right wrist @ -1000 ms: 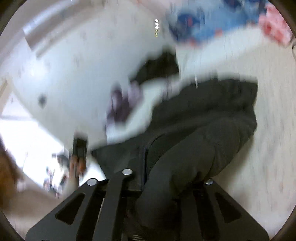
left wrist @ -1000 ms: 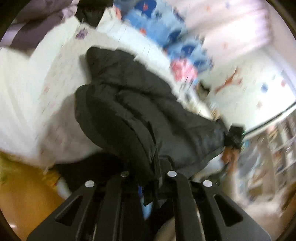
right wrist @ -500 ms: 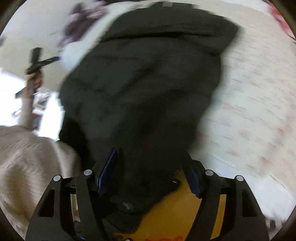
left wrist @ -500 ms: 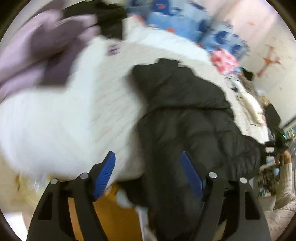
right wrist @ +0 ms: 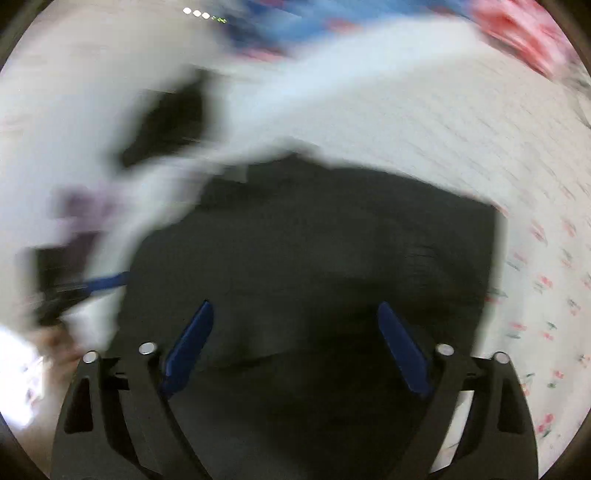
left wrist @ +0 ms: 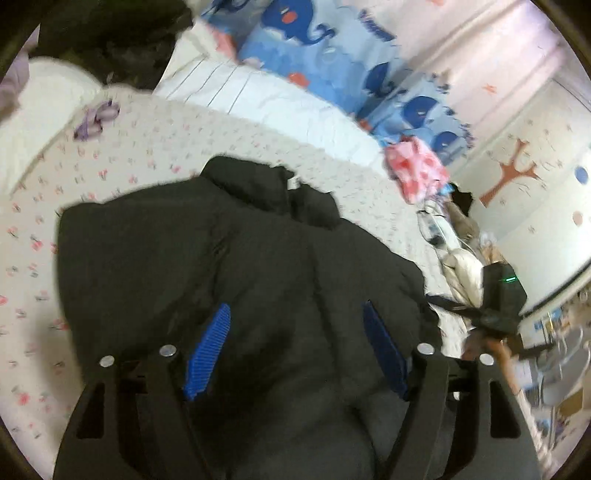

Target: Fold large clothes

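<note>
Left wrist view shows the black puffer jacket spread on the floral bedsheet, collar pointing toward the far edge of the bed and its hem running off the near edge under the camera. The left gripper hangs over the lower body of the jacket with its blue pads wide apart; its jaws have just been opening, and nothing is pinched between them, the fabric only lying below. In the right wrist view, heavily blurred, the right gripper likewise stands open over the same dark jacket, gripping nothing.

Judged from this, the jacket has been laid out roughly flat and let go, so the spreading step looks finished. No fold is visible yet: folding in the sides or sleeves and doubling the body remains.

Around it, a striped white duvet and a blue whale-print blanket lie along the far edge, with a pink cloth at the far right corner and a dark garment at the far left corner. None touches the jacket, so the sheet around it seems free for folding.
</note>
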Tool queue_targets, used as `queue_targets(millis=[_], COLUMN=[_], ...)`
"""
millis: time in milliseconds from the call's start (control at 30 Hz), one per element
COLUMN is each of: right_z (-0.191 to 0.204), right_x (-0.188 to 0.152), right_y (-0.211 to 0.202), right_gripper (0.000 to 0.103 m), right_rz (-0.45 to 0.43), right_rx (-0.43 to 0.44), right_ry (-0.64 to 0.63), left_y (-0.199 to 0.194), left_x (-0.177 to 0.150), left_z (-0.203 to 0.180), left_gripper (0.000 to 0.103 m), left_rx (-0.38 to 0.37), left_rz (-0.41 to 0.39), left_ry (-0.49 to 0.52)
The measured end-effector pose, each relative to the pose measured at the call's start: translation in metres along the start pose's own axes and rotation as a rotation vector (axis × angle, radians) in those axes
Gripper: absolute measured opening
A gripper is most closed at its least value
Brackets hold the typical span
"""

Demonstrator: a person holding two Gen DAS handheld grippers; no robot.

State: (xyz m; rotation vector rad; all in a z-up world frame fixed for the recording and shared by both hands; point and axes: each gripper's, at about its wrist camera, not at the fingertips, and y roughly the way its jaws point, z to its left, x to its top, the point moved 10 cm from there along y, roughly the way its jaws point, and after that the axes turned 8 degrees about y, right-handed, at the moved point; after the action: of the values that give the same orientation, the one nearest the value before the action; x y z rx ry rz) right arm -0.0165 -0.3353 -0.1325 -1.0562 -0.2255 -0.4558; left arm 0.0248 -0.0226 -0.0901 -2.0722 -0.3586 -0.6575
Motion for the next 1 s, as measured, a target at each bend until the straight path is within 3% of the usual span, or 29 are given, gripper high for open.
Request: queue_targets(millis=[33, 100, 167, 267, 333, 467, 667, 800, 867, 900, 967, 1000], right_z=[-0.025, -0.037, -0.036, -0.033, -0.044, -0.069, -0.063, -0.039, -0.028, -0.022, -0.015, -0.012], right_x=[-0.002, -0.007, -0.015, -0.041, -0.072, -0.155, -0.258, -0.288, -0.296, -0.297, -0.292, -0.29], right_y=[0.019, 0.016, -0.004, -0.059, -0.103, -0.151, -0.159, -0.154, -0.152, -0.15, -0.154, -0.157], right_gripper=[0.066, 0.066, 0.067, 0.076, 0.093, 0.095, 0.096, 0.096, 0.096, 0.095, 0.075, 0.058], right_rz=[0.021, 0.027, 0.016, -0.001, -0.007, 0.088, 0.224, 0.268, 0.273, 0.267, 0.213, 0.191], right_rx=[-0.037, 0.024, 0.031, 0.05, 0.065, 0.182, 0.373, 0.486, 0.508, 0.512, 0.542, 0.567], right_ry=[0.061, 0.172, 0.171, 0.072, 0.05, 0.099, 0.191, 0.205, 0.194, 0.183, 0.165, 0.172], left_y=[0.013, 0.038, 0.035, -0.013, -0.059, -0.139, -0.174, -0.167, -0.164, -0.163, -0.159, -0.159], left_x=[-0.004, -0.015, -0.021, -0.027, -0.043, -0.112, -0.223, -0.265, -0.276, -0.278, -0.279, -0.279], left_z=[0.009, 0.021, 0.025, 0.021, 0.029, 0.058, 0.071, 0.04, 0.024, 0.017, 0.006, 0.004], left_gripper=[0.075, 0.075, 0.075, 0.075, 0.078, 0.088, 0.093, 0.093, 0.093, 0.093, 0.093, 0.093], left_rx=[0.018, 0.003, 0.024, -0.007, -0.011, -0.023, -0.17, -0.325, -0.35, -0.356, -0.312, -0.278], left_rz=[0.03, 0.104, 0.126, 0.105, 0.096, 0.136, 0.227, 0.26, 0.278, 0.283, 0.272, 0.26], left_ry=[-0.016, -0.032, -0.033, -0.033, -0.019, -0.044, -0.204, -0.231, -0.2, -0.183, -0.149, -0.14])
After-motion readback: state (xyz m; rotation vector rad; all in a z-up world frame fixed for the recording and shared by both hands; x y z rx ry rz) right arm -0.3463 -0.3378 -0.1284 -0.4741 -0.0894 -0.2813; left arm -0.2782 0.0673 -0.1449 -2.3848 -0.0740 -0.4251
